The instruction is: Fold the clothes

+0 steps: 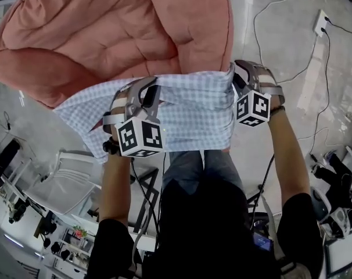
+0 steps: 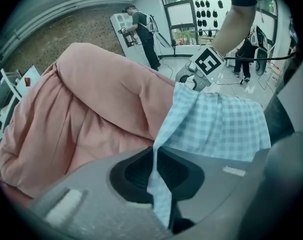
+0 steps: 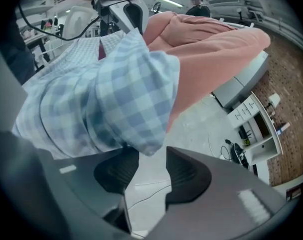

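A blue checked shirt hangs stretched between my two grippers, its upper edge against a pink quilt. My left gripper holds the shirt's left side. In the left gripper view, the left gripper is shut on a thin strip of the shirt, with the quilt behind. My right gripper is at the shirt's right end. In the right gripper view, the right gripper stands open. A fold of the shirt droops over the tip of one jaw, and bare floor shows between the pads.
The quilt lies on a raised bed or table. A white power strip and cables lie on the grey floor at the right. A white frame stands at the lower left. A person stands far back, and white cabinets stand beyond the quilt.
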Demonstrator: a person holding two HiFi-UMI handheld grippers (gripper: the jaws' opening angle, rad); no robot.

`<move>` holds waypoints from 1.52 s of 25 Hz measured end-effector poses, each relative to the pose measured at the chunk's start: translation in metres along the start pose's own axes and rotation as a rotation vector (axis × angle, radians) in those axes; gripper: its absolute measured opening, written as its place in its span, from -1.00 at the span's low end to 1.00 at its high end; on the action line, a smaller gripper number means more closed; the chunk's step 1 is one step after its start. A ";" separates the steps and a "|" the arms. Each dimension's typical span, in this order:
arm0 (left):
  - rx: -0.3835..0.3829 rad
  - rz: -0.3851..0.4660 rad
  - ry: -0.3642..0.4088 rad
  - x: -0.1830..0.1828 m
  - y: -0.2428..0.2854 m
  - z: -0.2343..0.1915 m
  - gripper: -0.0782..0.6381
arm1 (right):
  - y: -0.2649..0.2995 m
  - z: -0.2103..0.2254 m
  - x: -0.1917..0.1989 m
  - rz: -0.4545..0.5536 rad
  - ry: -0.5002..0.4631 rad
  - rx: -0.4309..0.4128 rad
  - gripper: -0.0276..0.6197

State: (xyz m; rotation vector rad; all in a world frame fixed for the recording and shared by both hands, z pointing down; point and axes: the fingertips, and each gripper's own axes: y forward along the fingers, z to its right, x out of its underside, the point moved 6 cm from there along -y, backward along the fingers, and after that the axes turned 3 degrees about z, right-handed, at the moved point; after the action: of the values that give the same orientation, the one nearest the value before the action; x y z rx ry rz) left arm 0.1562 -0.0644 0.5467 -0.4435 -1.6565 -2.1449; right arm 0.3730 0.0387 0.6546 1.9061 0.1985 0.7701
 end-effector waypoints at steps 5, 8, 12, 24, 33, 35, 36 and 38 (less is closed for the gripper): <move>0.006 -0.013 -0.009 0.004 0.005 0.006 -0.71 | 0.006 0.005 -0.006 0.052 -0.089 -0.044 -0.40; 0.008 -0.024 -0.014 0.004 0.006 0.012 -0.71 | 0.004 0.001 -0.010 0.085 -0.174 -0.085 -0.44; 0.001 -0.037 -0.018 0.005 0.009 0.013 -0.71 | 0.004 0.001 -0.010 0.101 -0.194 -0.099 -0.84; -0.041 -0.073 0.021 0.001 -0.013 0.021 -0.71 | -0.066 0.039 0.007 0.088 -0.008 0.046 -0.86; -0.027 -0.065 0.053 -0.010 -0.028 0.033 -0.71 | -0.117 0.040 0.007 0.068 0.139 -0.019 -0.86; -0.024 -0.054 0.072 -0.014 -0.037 0.034 -0.71 | -0.128 0.035 0.006 0.056 0.140 -0.040 -0.85; -0.023 -0.047 0.083 -0.015 -0.042 0.036 -0.71 | -0.133 0.031 0.004 0.052 0.136 -0.034 -0.85; -0.012 -0.035 0.101 -0.013 -0.052 0.045 -0.71 | -0.142 0.019 0.003 0.047 0.125 -0.004 -0.85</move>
State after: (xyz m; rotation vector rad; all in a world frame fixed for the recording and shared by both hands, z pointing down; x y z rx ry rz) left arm 0.1430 -0.0080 0.5079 -0.3068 -1.6076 -2.1662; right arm 0.4147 0.0912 0.5277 1.8656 0.2303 0.9214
